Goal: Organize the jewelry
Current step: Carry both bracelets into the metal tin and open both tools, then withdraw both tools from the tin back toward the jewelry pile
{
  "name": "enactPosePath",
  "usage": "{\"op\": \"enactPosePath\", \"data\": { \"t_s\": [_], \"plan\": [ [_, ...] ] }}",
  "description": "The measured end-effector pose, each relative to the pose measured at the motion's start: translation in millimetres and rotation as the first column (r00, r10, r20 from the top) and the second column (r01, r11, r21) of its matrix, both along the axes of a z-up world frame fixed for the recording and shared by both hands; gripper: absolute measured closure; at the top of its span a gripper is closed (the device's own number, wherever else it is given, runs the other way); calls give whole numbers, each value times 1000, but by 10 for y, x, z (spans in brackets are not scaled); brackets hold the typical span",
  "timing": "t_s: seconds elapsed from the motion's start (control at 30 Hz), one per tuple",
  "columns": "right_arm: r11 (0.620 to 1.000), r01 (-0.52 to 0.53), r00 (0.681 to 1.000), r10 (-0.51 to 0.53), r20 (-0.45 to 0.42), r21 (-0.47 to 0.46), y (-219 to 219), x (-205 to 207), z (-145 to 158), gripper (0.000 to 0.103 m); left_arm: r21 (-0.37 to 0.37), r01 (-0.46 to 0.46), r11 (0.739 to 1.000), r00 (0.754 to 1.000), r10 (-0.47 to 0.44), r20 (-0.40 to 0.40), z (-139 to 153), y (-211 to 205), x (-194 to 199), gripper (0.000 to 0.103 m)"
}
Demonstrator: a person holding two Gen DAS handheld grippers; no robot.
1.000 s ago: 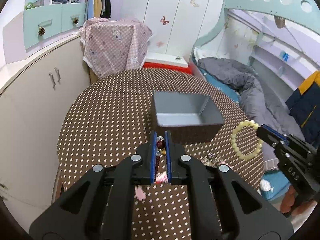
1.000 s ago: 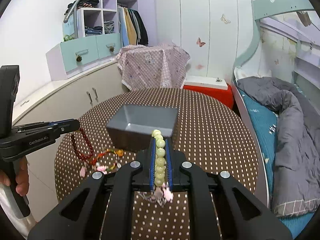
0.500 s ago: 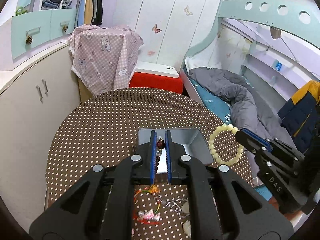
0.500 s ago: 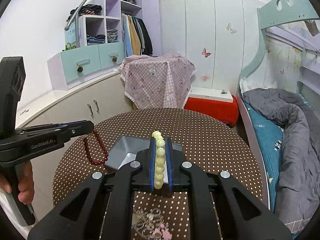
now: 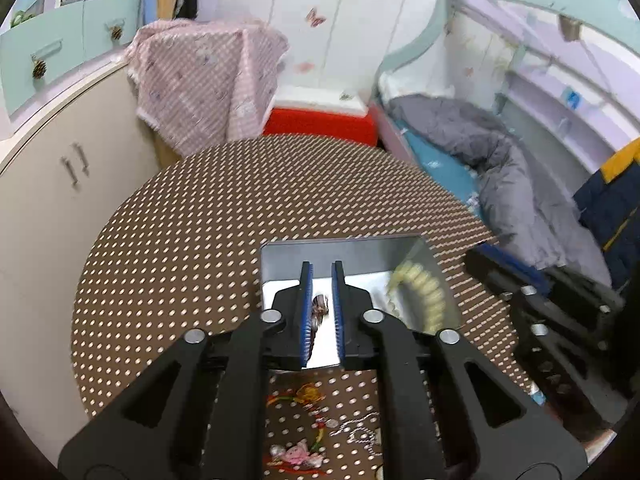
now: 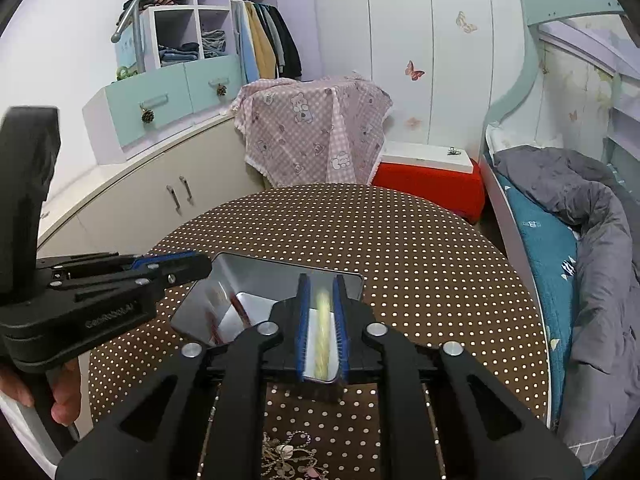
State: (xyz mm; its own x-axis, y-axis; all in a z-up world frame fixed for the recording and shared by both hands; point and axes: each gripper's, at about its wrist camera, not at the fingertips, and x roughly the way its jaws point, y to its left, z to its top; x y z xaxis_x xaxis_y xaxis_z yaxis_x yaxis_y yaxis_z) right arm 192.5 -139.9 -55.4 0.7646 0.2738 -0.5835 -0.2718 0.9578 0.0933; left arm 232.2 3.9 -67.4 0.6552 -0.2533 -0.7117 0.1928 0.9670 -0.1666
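Step in hand: release over grey tray (image 5: 280, 256).
- Left gripper (image 5: 320, 312): jaws just parted, dark red bracelet (image 5: 319, 309) dropping between.
- Right gripper (image 6: 320, 328): likewise, pale bead bracelet (image 6: 322, 332) falling.
- Next: withdraw; fetch trinkets (image 5: 304, 428) at 6 o'clock on surface (image 5: 180, 240).

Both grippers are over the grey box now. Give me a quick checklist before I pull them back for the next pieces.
1. Left gripper jaws apart: ok, they have just been opening, and the dark red beads sit between the pads, blurred.
2. Right gripper jaws apart: ok, just been opening; the pale bead bracelet is a blur between them.
3. Both grippers above the grey box: ok.
4. Beads settled on the box floor: cannot tell, both are motion-blurred.
5. Jewelry left on the table: not ok, the pink flower piece and silver chain remain.
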Motion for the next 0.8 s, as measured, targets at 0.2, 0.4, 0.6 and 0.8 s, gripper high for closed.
{"op": "enactPosePath", "data": {
  "t_s": [0.2, 0.4, 0.6, 0.8],
  "plan": [
    [998, 45, 998, -43, 52, -35, -79, -79, 73, 39, 10, -47, 999, 994, 46, 98, 103, 112, -113, 21],
    [998, 65, 997, -64, 43, -24, -120, -81, 50, 39, 17, -48, 999, 993, 46, 105, 142, 128, -187, 21],
    [997, 69, 997, -68, 43, -24, -115, -133, 47, 39, 20, -55, 998, 993, 53, 104, 123, 194, -208, 21],
    [997, 74, 996, -72, 47, -24, -102, -200, 53, 39, 30, -66, 997, 992, 63, 106, 114, 219, -313, 21]
  ]
}}
